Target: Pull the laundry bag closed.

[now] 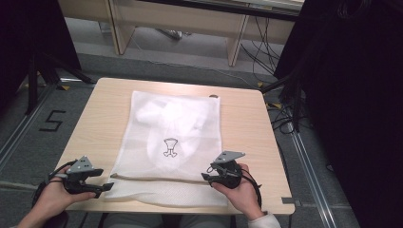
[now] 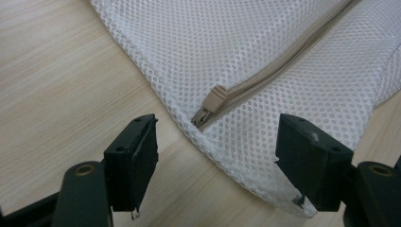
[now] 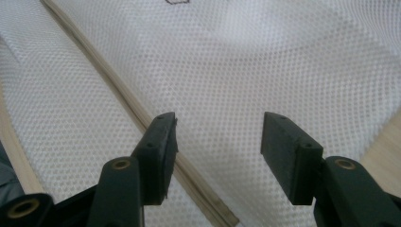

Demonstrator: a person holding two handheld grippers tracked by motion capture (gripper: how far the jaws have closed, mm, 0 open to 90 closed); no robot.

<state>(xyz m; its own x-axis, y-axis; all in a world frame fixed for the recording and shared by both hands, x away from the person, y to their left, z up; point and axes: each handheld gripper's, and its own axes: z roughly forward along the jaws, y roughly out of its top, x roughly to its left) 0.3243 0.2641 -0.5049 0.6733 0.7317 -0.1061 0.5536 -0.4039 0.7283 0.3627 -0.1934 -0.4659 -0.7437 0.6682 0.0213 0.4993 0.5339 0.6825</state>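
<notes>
A white mesh laundry bag (image 1: 173, 142) lies flat on the wooden table (image 1: 247, 123), with a white garment inside and a small black logo (image 1: 170, 147) on it. A beige zipper (image 1: 157, 179) runs across the bag near its front edge. My left gripper (image 1: 107, 186) rests at the bag's front left corner, open. In the left gripper view the beige zipper pull (image 2: 215, 101) lies just ahead of the jaws, and the bag's corner (image 2: 265, 184) reaches in between them. My right gripper (image 1: 205, 176) is open over the bag's right front part, beside the zipper (image 3: 132, 109).
The table's front edge (image 1: 190, 210) is close under both hands. Bare wood lies left and right of the bag. Beyond the table are a grey floor, cables (image 1: 266, 52) and light wooden furniture (image 1: 190, 23). Dark curtains (image 1: 351, 95) stand at the right.
</notes>
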